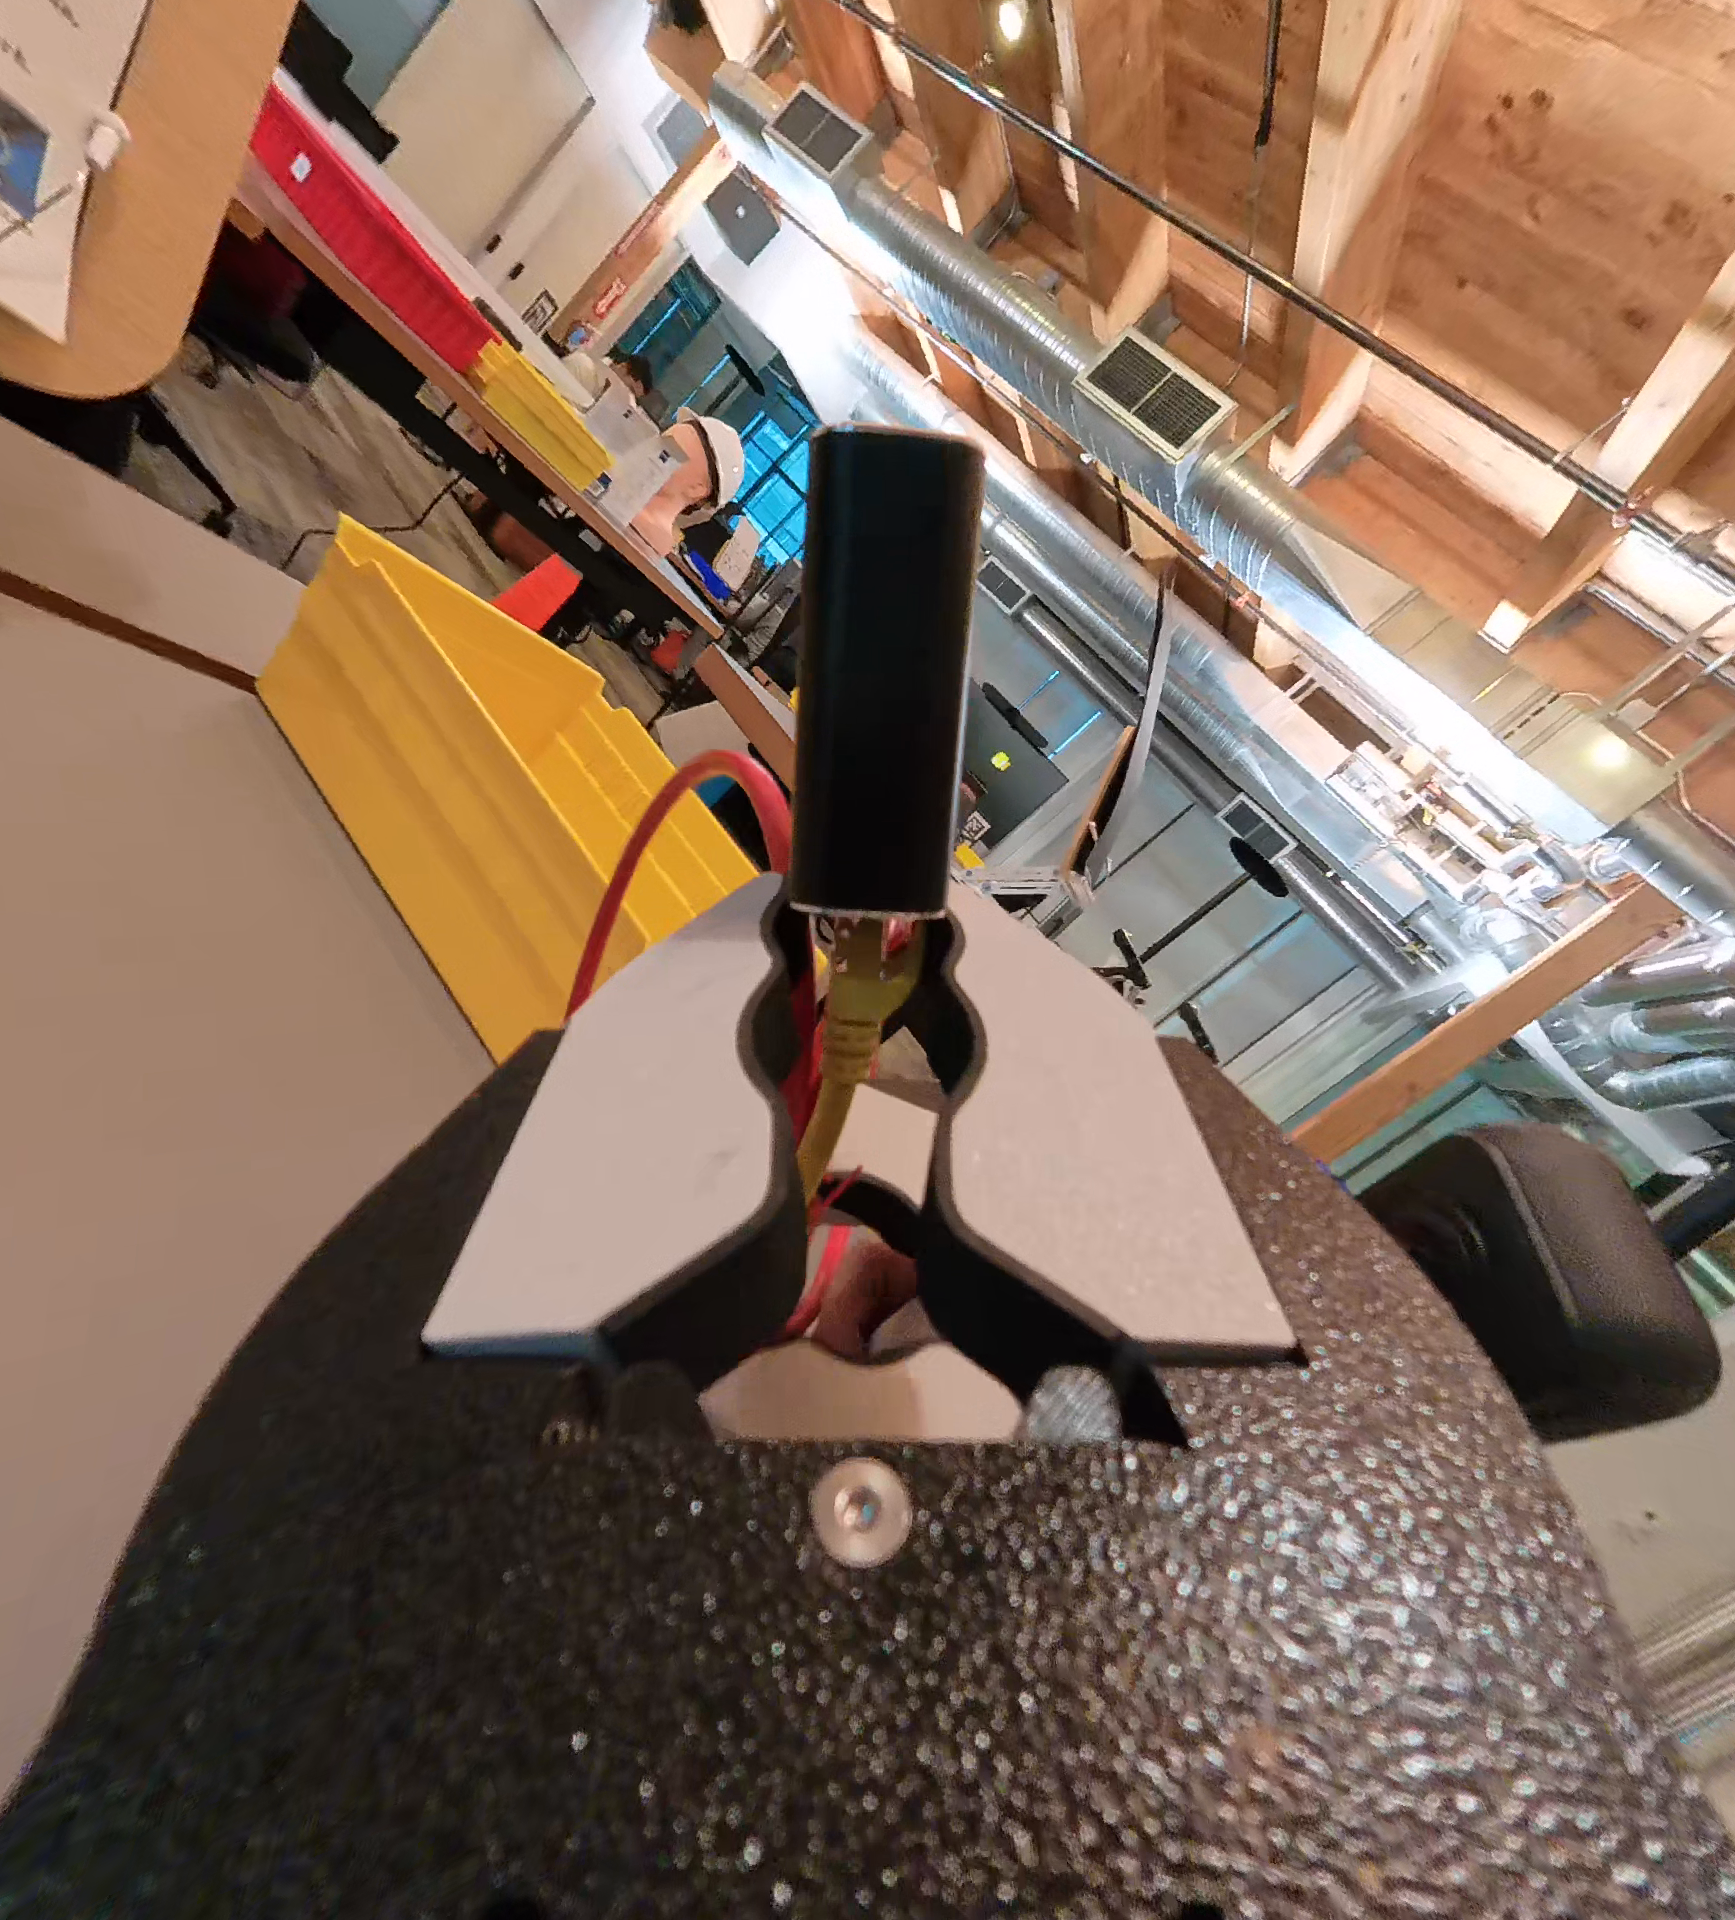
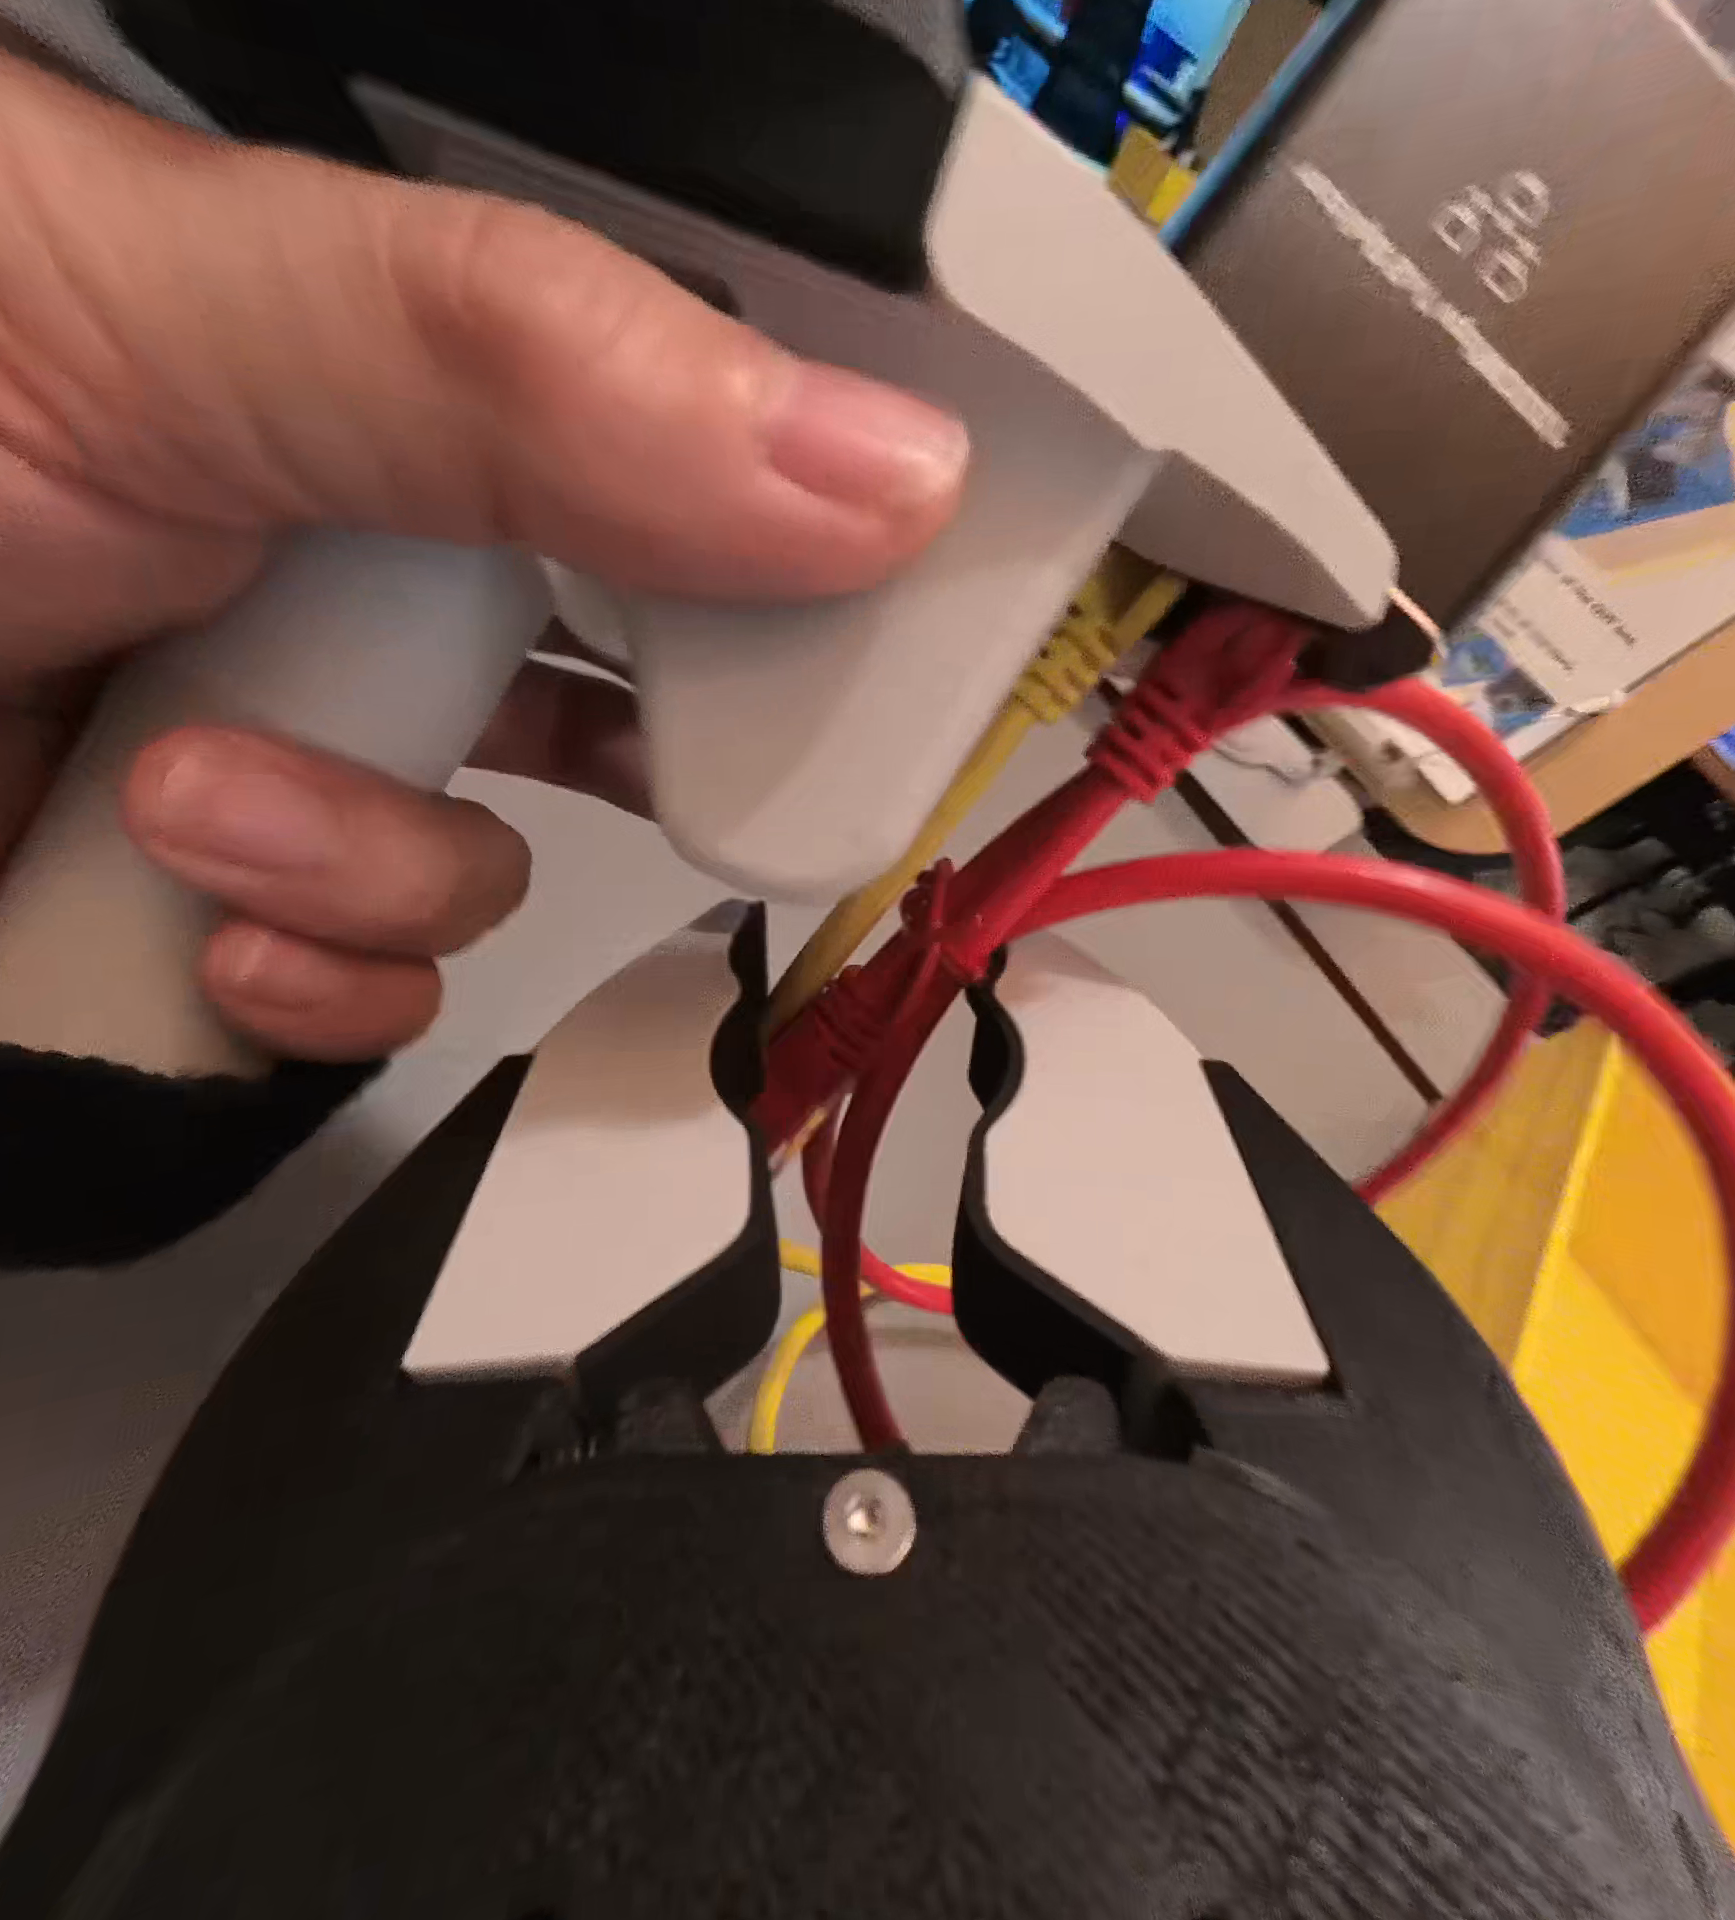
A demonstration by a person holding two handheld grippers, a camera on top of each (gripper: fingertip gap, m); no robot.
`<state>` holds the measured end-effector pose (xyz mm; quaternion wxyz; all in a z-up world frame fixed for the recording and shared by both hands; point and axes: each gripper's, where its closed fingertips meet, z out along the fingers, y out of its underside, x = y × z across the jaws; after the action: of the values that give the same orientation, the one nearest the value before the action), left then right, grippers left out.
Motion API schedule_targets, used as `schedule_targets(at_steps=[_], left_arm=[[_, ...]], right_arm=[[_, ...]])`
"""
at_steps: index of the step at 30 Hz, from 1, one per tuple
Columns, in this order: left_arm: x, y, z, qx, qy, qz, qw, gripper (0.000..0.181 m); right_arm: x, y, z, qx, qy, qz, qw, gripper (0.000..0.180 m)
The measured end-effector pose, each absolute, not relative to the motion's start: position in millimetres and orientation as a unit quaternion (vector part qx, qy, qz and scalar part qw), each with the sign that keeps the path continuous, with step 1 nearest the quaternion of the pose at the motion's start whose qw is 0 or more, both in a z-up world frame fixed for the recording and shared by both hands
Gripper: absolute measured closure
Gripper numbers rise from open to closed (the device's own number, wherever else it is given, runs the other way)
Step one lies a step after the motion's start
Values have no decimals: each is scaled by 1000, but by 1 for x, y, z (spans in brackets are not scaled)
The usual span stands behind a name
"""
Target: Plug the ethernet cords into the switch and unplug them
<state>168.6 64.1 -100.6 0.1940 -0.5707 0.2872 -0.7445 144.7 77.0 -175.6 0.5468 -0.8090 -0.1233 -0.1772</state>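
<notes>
While the left wrist view is tilted toward a timber ceiling, a pale table is seen at nine o'clock, with yellow bins stacked at ten o'clock of the left gripper. The black switch is held up off the table at twelve o'clock, its lower end clenched between the left jaws. A yellow cord is plugged into the switch's underside and runs down between the jaws; a red cord loops out at eleven o'clock.

In the right wrist view, a hand wrapped around the left gripper's white handle fills the ten o'clock area. The red cord is seen plugged into the switch at one o'clock, beside the yellow one, and it sweeps in wide loops toward three o'clock. The right gripper is parted around a red plug, which appears to touch the left jaw only, though blur makes this uncertain.
</notes>
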Motion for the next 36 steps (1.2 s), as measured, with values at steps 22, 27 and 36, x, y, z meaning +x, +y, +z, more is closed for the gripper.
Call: schedule_targets(at_steps=[22, 27, 36], left_arm=[[88, 37, -120, -179, 809, -529, 182, 94], [82, 21, -125, -143, 818, -526, 186, 95], [91, 19, -142, -165, 830, -486, 220, 101]], right_arm=[[115, -16, -198, -834, -336, -2, 437, 162], [105, -12, -198, -829, -345, 19, 441, 162], [105, -15, -196, -824, -344, 28, 449, 163]])
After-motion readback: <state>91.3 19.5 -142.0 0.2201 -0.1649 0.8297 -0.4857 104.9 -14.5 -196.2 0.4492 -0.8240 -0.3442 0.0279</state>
